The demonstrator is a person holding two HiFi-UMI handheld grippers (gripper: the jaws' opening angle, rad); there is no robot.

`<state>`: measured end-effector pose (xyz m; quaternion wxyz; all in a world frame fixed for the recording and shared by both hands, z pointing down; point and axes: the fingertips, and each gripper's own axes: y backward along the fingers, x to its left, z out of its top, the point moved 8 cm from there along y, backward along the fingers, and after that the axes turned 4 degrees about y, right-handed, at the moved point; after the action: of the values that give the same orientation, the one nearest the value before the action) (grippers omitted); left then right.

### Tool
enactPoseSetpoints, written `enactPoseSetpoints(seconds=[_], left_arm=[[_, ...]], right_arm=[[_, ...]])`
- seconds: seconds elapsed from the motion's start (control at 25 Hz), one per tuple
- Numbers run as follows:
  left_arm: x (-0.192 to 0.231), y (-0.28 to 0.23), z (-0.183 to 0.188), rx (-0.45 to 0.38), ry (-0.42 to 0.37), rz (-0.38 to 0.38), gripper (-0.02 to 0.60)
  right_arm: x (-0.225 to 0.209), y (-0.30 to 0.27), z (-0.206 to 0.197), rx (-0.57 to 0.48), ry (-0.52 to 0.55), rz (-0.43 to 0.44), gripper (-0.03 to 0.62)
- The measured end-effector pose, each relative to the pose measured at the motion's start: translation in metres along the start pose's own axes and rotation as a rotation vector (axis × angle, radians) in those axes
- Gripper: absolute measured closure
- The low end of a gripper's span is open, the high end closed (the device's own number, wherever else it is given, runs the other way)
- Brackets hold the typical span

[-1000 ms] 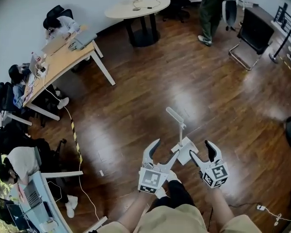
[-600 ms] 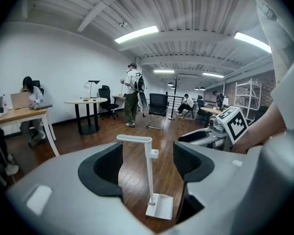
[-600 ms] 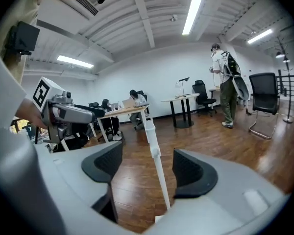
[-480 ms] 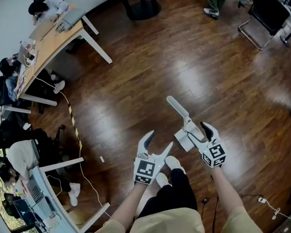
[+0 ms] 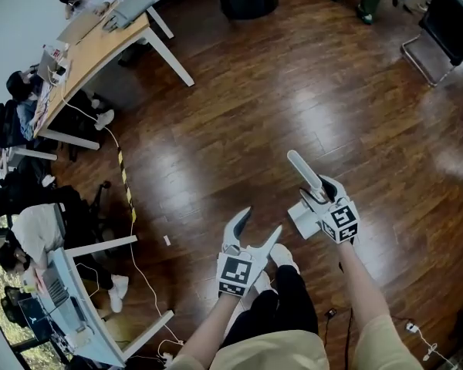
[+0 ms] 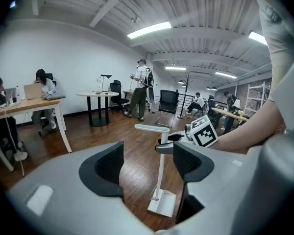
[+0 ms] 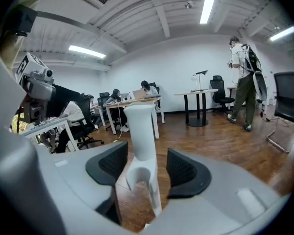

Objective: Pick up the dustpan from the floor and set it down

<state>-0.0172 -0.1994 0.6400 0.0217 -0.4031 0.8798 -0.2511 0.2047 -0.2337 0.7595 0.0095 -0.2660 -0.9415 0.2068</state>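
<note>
- Since one second ago, the right gripper (image 7: 146, 166) has come forward from beside the pan to the handle; its dark ribbed pads (image 7: 111, 164) stand apart, one on each side of the handle, with a gap showing at one pad.
- White plastic dustpan (image 6: 162, 202): its long handle (image 7: 141, 126) rises upright between the right gripper's jaws, the tip reaching beyond them. Its pan (image 5: 302, 220) rests on the dark wood-plank floor (image 5: 239, 114).
- Left gripper (image 5: 262, 220): jaws wide apart with nothing between them, held beside the dustpan and clear of it.
</note>
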Motion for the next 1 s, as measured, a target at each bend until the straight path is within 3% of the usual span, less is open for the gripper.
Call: enactPoseSetpoints(seconds=[0.16, 0.52, 0.68, 1.0], left_arm=[[0.002, 0.013, 0.009, -0.055, 0.039, 0.041, 0.324], [0.006, 0.048, 0.033, -0.150, 0.108, 0.120, 0.322], [0.011, 0.070, 0.038, -0.173, 0.126, 0.150, 0.322], [0.027, 0.148, 0.055, -0.279, 0.139, 0.296, 0.321]], right_arm=[[-0.001, -0.003, 0.000, 0.014, 0.010, -0.011, 0.476], [0.028, 0.020, 0.010, 0.090, 0.043, -0.054, 0.480], [0.050, 0.028, 0.024, 0.102, 0.101, -0.035, 0.485], [0.074, 0.054, 0.090, -0.027, 0.101, -0.093, 0.488]])
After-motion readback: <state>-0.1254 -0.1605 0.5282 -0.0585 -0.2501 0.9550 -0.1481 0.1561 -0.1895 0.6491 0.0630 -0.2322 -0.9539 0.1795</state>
